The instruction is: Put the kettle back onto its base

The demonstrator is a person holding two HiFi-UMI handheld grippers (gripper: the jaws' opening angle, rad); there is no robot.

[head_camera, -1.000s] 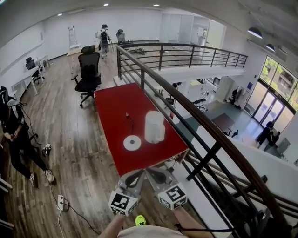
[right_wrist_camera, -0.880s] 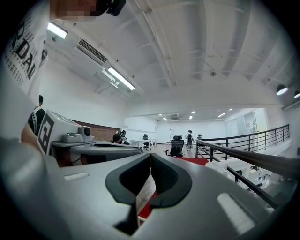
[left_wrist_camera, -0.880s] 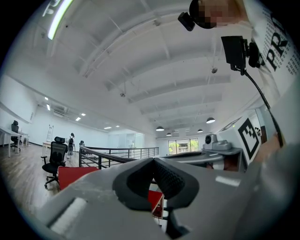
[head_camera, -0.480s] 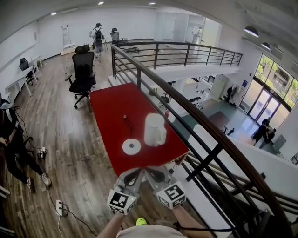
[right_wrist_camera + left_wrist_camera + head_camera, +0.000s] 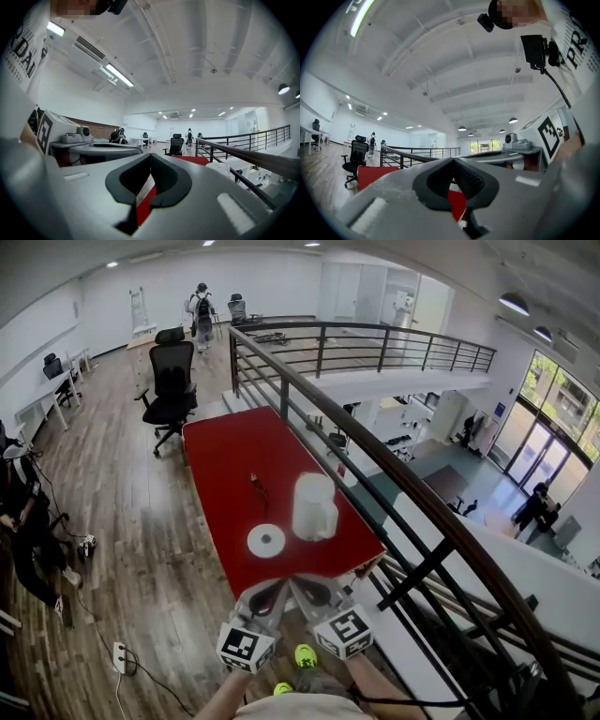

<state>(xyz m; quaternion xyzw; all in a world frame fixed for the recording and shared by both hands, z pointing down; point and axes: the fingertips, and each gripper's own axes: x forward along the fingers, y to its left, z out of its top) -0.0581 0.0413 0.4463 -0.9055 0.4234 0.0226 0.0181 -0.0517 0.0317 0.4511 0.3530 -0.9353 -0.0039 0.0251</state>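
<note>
A white kettle (image 5: 314, 506) stands upright on the red table (image 5: 230, 451), near its right edge. Its round white base (image 5: 266, 541) lies flat to the kettle's left, apart from it, with a thin cord (image 5: 256, 486) running back from it. My left gripper (image 5: 270, 592) and right gripper (image 5: 307, 589) are held side by side at the table's near edge, short of both things. The left gripper (image 5: 453, 160) is shut on nothing, and so is the right gripper (image 5: 151, 154). In the right gripper view the kettle (image 5: 219, 167) shows small, ahead and to the right.
A dark metal railing (image 5: 375, 460) runs along the table's right side, with a drop to a lower floor beyond it. A black office chair (image 5: 174, 381) stands behind the table. A person (image 5: 23, 512) is at the left, and a power strip (image 5: 122, 649) lies on the wooden floor.
Both grippers have drifted a little toward the table's near edge, still shut. A green shoe has stepped into view under them.
</note>
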